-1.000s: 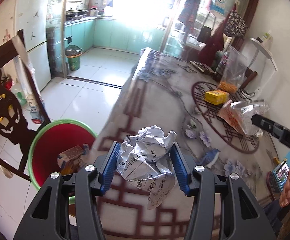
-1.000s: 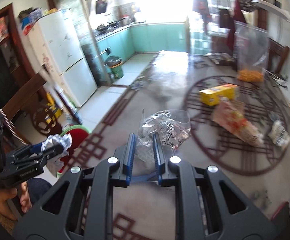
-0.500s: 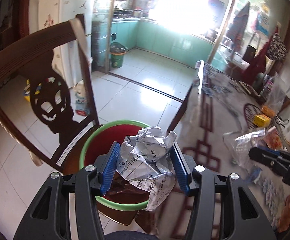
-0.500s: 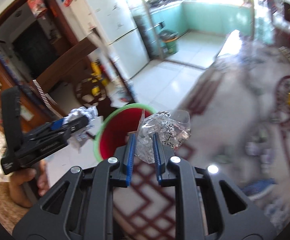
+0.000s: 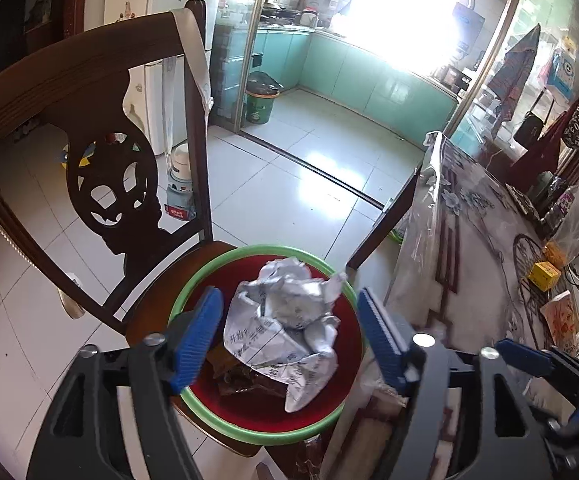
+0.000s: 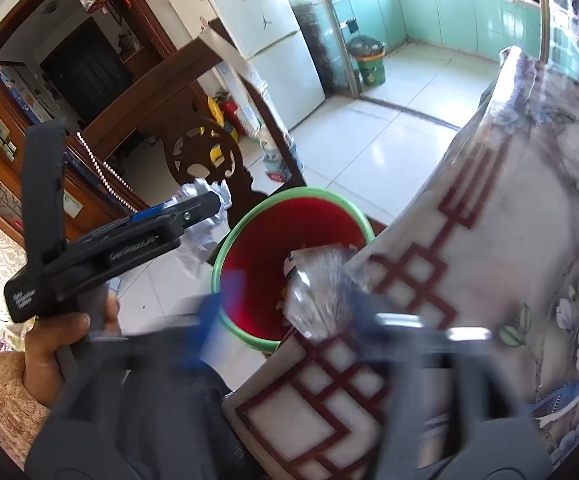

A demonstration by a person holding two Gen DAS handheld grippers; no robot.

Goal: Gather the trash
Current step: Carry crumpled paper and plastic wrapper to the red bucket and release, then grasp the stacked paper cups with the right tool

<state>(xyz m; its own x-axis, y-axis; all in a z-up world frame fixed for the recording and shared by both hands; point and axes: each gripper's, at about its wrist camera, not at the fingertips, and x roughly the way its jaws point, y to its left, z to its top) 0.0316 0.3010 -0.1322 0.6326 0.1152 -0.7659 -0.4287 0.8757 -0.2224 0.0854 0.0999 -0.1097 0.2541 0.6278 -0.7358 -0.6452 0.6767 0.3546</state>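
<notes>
1. The left gripper [image 5: 289,334] has just been opening: its blue pads [image 5: 197,334] stand spread, with a clear gap on each side of the crumpled paper ball [image 5: 287,322] between them, so nothing presses on it.
2. The paper ball sits over the red bucket [image 5: 331,408], above brown wrappers [image 5: 245,382] lying inside.
3. The right gripper [image 6: 285,320], smeared by motion blur, has also just been opening; its fingers are wide apart, and the clear plastic wrapper [image 6: 317,288] between them looks free of both pads, at the bucket's near right rim.
4. The green-rimmed bucket stands on a dark wooden chair [image 5: 89,120], just left of the table [image 6: 509,240] with its patterned cover.
5. In the right wrist view a hand [image 6: 49,354] holds the left gripper's handle, near left.
</notes>
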